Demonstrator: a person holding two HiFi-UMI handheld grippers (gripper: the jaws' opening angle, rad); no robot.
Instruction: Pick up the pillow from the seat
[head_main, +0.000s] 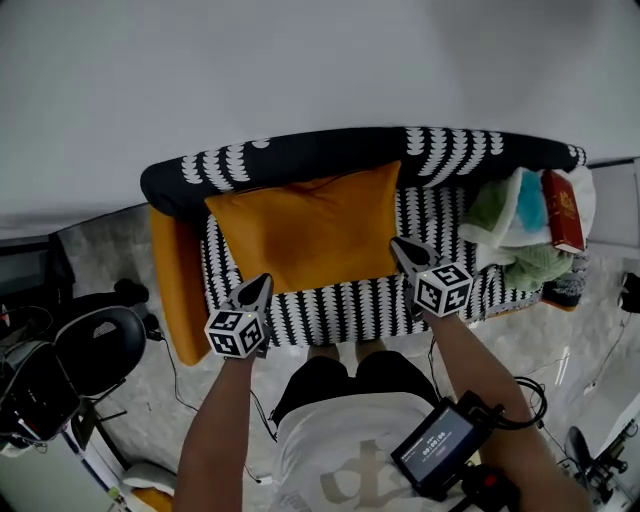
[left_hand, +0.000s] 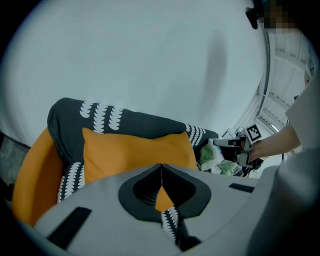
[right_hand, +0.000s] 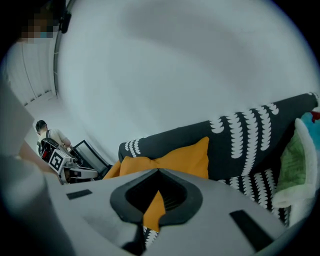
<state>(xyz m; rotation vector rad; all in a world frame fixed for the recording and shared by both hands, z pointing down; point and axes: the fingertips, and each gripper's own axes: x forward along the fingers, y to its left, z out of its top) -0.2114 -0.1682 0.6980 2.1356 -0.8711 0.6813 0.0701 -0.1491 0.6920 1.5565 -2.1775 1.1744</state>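
Black-and-white sofa (head_main: 330, 150) fills the middle, with the orange pillow (head_main: 305, 225) propped on its seat (head_main: 340, 305) against the back. I'd call this the approach step. Left gripper (head_main: 262, 281) is at the pillow's 7 o'clock corner and right gripper (head_main: 397, 243) is at 4 o'clock, both with jaws pressed together and nothing in them. Next, I reckon: spread the jaws and pinch those corners. Can't tell if they touch fabric yet, and the pile (head_main: 520, 235) at 3 o'clock is too jumbled to read.

The right gripper (head_main: 395, 243) hides one near corner of the pillow (head_main: 305, 228).
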